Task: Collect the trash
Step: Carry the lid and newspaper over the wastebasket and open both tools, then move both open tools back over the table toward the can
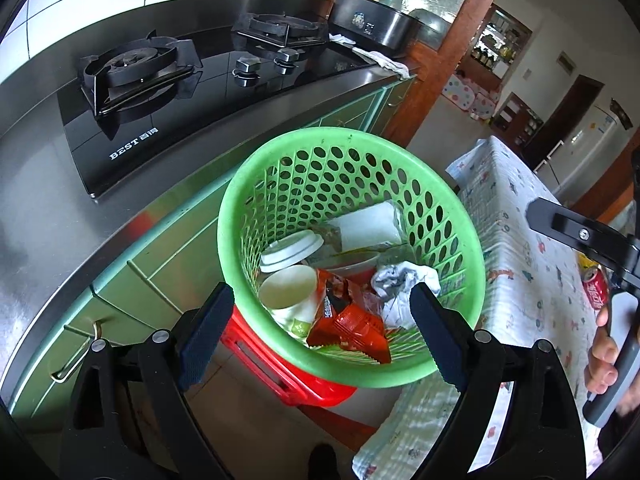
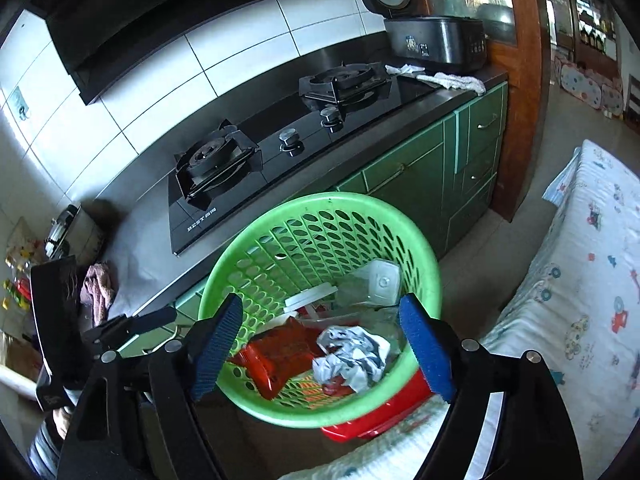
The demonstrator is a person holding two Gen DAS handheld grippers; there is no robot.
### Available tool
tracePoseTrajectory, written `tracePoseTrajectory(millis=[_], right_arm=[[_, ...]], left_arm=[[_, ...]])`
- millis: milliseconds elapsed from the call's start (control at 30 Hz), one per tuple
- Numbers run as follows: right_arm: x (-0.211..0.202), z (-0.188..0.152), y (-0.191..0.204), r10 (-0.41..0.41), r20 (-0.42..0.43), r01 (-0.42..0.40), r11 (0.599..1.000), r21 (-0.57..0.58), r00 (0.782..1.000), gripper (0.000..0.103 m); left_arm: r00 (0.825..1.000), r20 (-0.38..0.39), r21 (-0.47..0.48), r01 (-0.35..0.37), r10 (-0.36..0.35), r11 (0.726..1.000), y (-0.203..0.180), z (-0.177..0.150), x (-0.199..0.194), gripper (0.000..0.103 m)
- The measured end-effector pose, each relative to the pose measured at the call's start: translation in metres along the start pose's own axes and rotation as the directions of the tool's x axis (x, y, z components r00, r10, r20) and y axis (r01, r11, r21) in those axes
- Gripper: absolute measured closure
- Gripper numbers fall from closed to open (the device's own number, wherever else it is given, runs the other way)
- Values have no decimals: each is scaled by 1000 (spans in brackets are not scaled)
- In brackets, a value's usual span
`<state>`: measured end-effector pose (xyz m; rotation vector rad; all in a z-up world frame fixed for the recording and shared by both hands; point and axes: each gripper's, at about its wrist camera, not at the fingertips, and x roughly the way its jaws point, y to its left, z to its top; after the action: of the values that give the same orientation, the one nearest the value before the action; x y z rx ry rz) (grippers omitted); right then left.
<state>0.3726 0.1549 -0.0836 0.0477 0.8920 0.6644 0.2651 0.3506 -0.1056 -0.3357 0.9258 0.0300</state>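
A green perforated basket (image 1: 460,248) stands on a red stool (image 1: 288,384). It holds a white paper cup (image 1: 290,294), a white lid (image 1: 292,254), an orange-red snack wrapper (image 1: 352,326), crumpled white paper (image 1: 400,280) and a clear plastic container (image 1: 368,226). My left gripper (image 1: 320,332) is open and empty just above the basket's near rim. My right gripper (image 2: 324,348) is open and empty above the same basket (image 2: 424,256), over the crumpled paper (image 2: 352,354) and wrapper (image 2: 276,356). A red drink can (image 1: 596,284) lies on the patterned cloth.
A steel counter with a black gas hob (image 1: 168,92) runs along the left, green cabinets (image 2: 420,176) below. A rice cooker (image 2: 436,40) and white rags (image 2: 452,80) sit at its far end. A table with a patterned cloth (image 2: 592,288) stands to the right.
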Motion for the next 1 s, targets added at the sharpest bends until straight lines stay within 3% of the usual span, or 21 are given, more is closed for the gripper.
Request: tracePoseTrajectory(millis=[433,1000], right_arm=[[-63,-37,-32,-72,34,72,997,4,997,19],[-133,-95,-103,-198,30,197,980,35,980,19]], left_arm=[[1000,20,39,13,-14,999,-29,-18,-23,10],[996,9,145,83,-86,986,-128,-52,-41,7]])
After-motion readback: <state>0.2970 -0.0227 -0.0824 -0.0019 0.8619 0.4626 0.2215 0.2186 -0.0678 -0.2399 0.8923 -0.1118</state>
